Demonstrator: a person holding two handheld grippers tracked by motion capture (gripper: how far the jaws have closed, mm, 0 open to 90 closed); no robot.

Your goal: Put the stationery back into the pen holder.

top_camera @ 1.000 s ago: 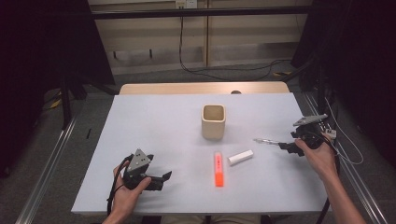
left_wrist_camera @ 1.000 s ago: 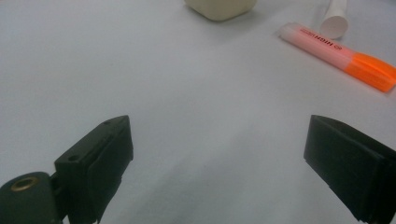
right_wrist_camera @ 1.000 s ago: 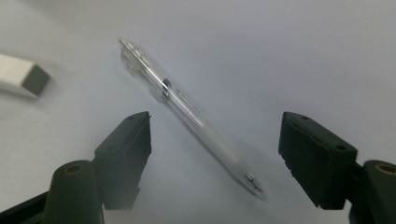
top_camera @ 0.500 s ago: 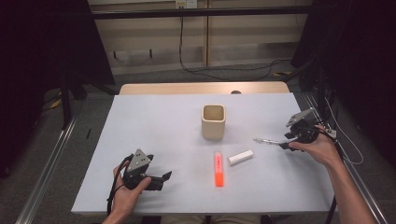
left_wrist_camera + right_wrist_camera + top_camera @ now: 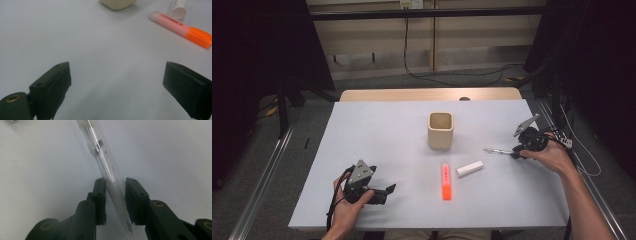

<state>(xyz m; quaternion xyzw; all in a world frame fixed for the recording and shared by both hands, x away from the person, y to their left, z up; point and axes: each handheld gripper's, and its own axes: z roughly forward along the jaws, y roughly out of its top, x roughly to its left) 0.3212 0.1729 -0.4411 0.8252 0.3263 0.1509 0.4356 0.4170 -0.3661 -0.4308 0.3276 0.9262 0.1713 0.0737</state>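
Pen (image 5: 105, 162), clear-barrelled with a metal clip, is what we have between the jaws of the right gripper (image 5: 115, 195). In the right gripper view its long axis runs from about 11 o'clock, where the clip end lies far from us, to 5 o'clock, where the tip sits down between the jaw roots. The jaws have just been closing and now stand narrow on either side of the frosted grip section; we cannot tell whether both pads already press on it. In the high view we see the pen (image 5: 495, 150) lying flat on the white table (image 5: 377, 135), pointing toward 9 o'clock out of the right gripper (image 5: 514, 152) at the table's 3 o'clock edge.

Outward from there, a white cap-like cylinder (image 5: 469, 168) lies near the pen at its 8 o'clock, an orange highlighter (image 5: 445, 181) lies beyond it with its long axis along 12 to 6, and a beige square cup (image 5: 441, 130) stands upright at the centre. Our left gripper (image 5: 382, 192) rests at 7 o'clock, its jaws wide apart with bare table between them (image 5: 115, 82).
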